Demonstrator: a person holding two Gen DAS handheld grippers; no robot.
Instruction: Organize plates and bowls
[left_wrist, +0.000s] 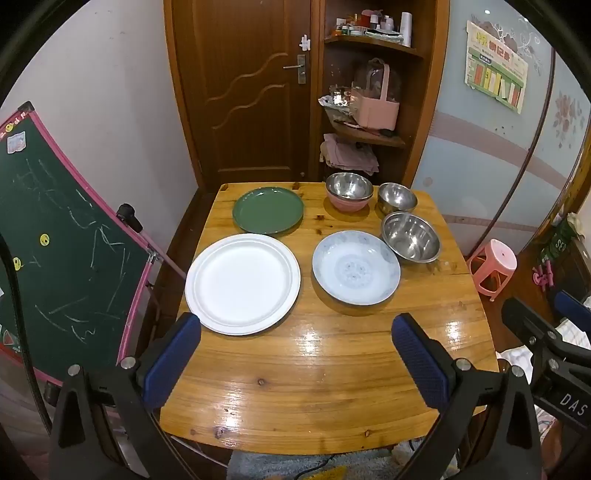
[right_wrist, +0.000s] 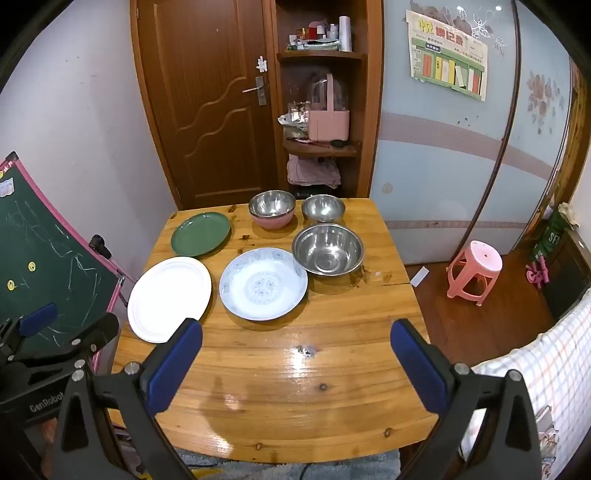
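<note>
Currently laid out on the table: white plate, green plate, patterned dish, three steel bowls. Left gripper and right gripper are held released, nothing grasped.

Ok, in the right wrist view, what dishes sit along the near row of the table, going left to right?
White plate → blue patterned shallow bowl → large steel bowl.
</note>
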